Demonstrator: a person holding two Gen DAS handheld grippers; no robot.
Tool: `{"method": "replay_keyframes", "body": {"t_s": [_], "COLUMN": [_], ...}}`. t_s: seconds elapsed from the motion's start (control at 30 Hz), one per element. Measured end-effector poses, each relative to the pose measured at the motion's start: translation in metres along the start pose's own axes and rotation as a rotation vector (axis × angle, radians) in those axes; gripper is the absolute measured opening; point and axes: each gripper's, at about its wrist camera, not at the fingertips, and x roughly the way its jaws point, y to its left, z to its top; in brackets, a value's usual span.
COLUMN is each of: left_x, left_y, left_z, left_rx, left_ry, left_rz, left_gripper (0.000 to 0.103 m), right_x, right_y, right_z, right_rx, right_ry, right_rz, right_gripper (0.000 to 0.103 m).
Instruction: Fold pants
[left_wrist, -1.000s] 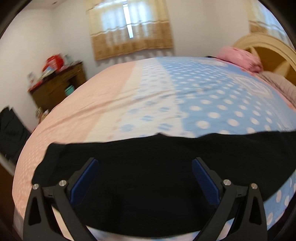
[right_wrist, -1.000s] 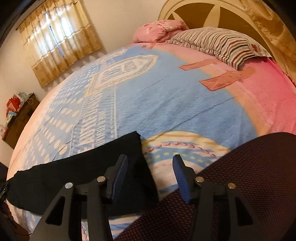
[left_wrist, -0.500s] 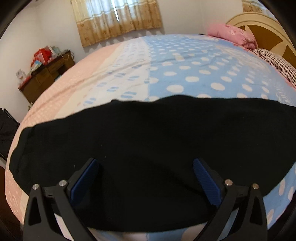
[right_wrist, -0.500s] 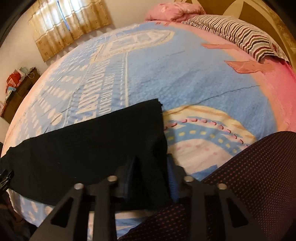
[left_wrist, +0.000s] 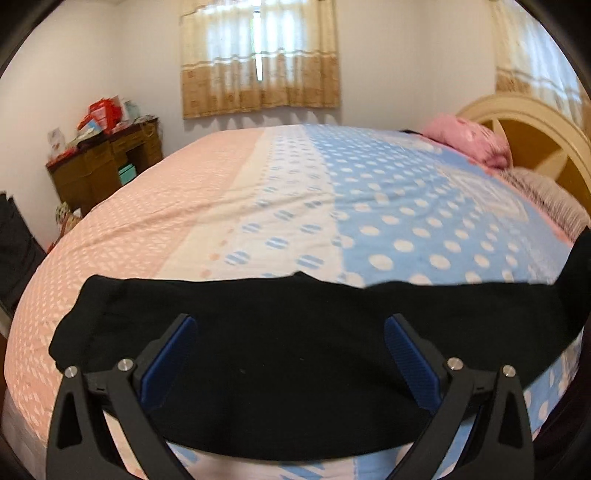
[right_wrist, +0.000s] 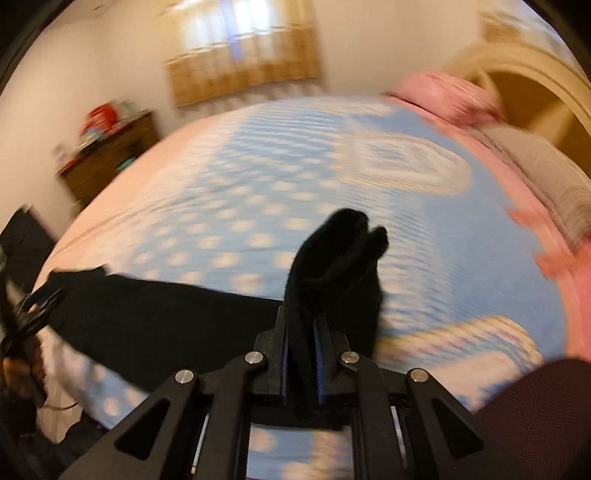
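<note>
Black pants (left_wrist: 295, 354) lie flat across the near edge of a bed (left_wrist: 207, 221), stretched left to right over a bedspread in pink, cream & blue w/ white polka dots.

Left gripper (left_wrist: 291, 354) hovers over the middle of the pants, jaws spread wide, blue pads (left_wrist: 166, 362) on both sides clear of the fabric; nothing is gripped.

Right gripper (right_wrist: 302, 343) has one end of the pants (right_wrist: 332, 273) bunched between its pads. Jaws are closing, nearly together, w/ fabric pinched in the narrow gap. The pinched end stands up as a dark clump above the fingertips, off the bed, while the rest trails down to the left & stays on the bedspread. Right-wrist view is motion-blurred.

Background: curtained window (left_wrist: 258, 55) on the far wall, wooden dresser (left_wrist: 107, 162) w/ clutter at left, pink pillow (left_wrist: 469, 140) & cream arched headboard (left_wrist: 524, 129) at right. A dark red dotted fabric (right_wrist: 535, 417) fills the lower right corner of the right-wrist view.
</note>
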Motion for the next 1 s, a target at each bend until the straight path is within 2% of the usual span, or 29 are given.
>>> {"method": "replay_keyframes", "body": {"t_s": [0.13, 0.4, 0.53, 0.63, 0.7, 0.77, 0.8, 0.83, 0.93, 1.0], "left_x": [0.006, 0.006, 0.01, 0.014, 0.015, 0.017, 0.019, 0.02, 0.021, 0.019], "left_y": [0.014, 0.035, 0.045, 0.046, 0.047, 0.045, 0.042, 0.04, 0.034, 0.031], "left_z": [-0.005, -0.013, -0.015, -0.017, -0.019, -0.021, -0.021, -0.022, -0.021, -0.02], "left_rx": [-0.043, -0.071, -0.093, -0.092, -0.089, -0.081, -0.076, -0.069, -0.053, -0.041], "left_ry": [0.022, 0.029, 0.04, 0.05, 0.054, 0.061, 0.065, 0.068, 0.064, 0.057], "left_rz": [0.024, 0.055, 0.062, 0.07, 0.069, 0.068, 0.069, 0.07, 0.066, 0.06], "left_gripper": [0.103, 0.103, 0.103, 0.103, 0.103, 0.103, 0.103, 0.103, 0.103, 0.103], "right_x": [0.025, 0.087, 0.114, 0.133, 0.134, 0.136, 0.134, 0.132, 0.117, 0.094], "right_y": [0.071, 0.175, 0.223, 0.233, 0.233, 0.234, 0.235, 0.237, 0.239, 0.227], "right_z": [0.0, -0.021, -0.04, -0.051, -0.056, -0.061, -0.062, -0.064, -0.061, -0.057], "right_rx": [-0.081, -0.172, -0.262, -0.265, -0.253, -0.258, -0.259, -0.26, -0.26, -0.219], "right_ry": [-0.006, 0.003, 0.008, 0.011, -0.033, -0.069, -0.078, -0.078, -0.081, -0.14], "right_rz": [0.076, 0.142, 0.11, 0.067, 0.064, 0.079, 0.114, 0.159, 0.232, 0.282], "right_gripper": [0.011, 0.011, 0.011, 0.012, 0.015, 0.029, 0.048, 0.061, 0.063, 0.063]}}
